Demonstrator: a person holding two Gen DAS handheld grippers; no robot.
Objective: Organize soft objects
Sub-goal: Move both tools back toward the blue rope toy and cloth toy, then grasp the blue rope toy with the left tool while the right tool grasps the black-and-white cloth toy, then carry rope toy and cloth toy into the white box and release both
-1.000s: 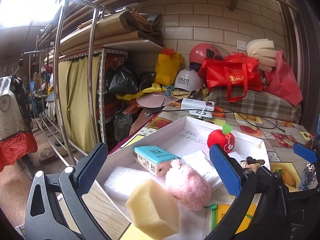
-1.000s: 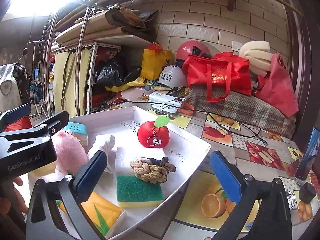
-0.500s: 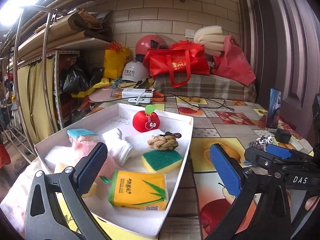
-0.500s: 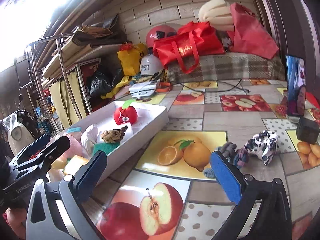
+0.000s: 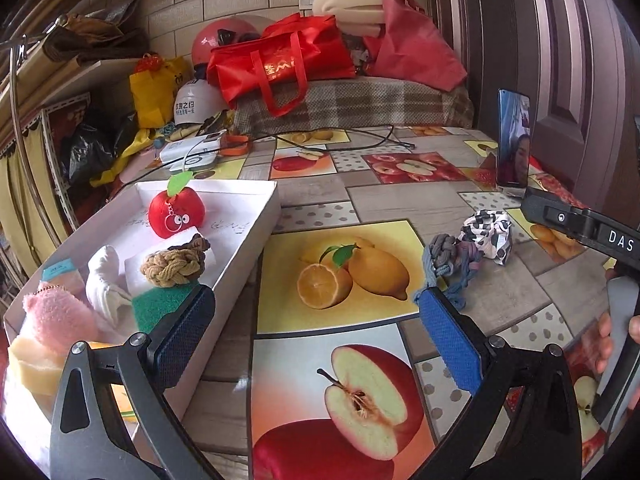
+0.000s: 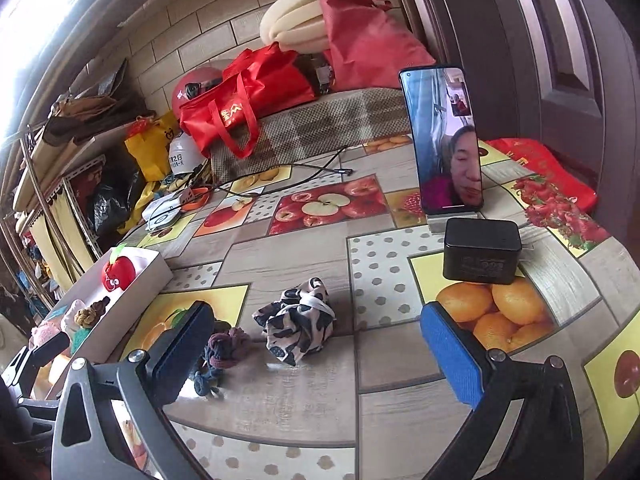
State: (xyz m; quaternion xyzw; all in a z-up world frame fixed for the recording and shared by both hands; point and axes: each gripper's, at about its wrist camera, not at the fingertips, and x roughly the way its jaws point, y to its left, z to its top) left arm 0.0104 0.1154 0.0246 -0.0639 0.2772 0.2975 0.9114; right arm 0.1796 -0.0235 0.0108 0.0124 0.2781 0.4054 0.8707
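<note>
A white box [image 5: 256, 224] at the left holds several soft things: a red plush apple [image 5: 176, 212], a tan rope knot [image 5: 172, 266], a white sock, a green sponge, a pink plush. A grey-purple rope knot [image 5: 450, 258] and a black-and-white cloth [image 5: 488, 234] lie loose on the tablecloth. My left gripper [image 5: 316, 340] is open and empty above the table, right of the box. My right gripper [image 6: 320, 352] is open and empty, just in front of the cloth [image 6: 298, 330] and the rope knot [image 6: 222, 352]. The box also shows in the right wrist view [image 6: 148, 276].
A phone [image 6: 444, 140] stands upright on the table's right side with a black box [image 6: 482, 250] before it. A cable, a white device [image 5: 192, 152] and red bags [image 5: 276, 60] sit at the back. A dark door is at right.
Both grippers have swung right, away from over the white box toward the loose cloth and rope knot on the tablecloth. Both stayed open and empty.
</note>
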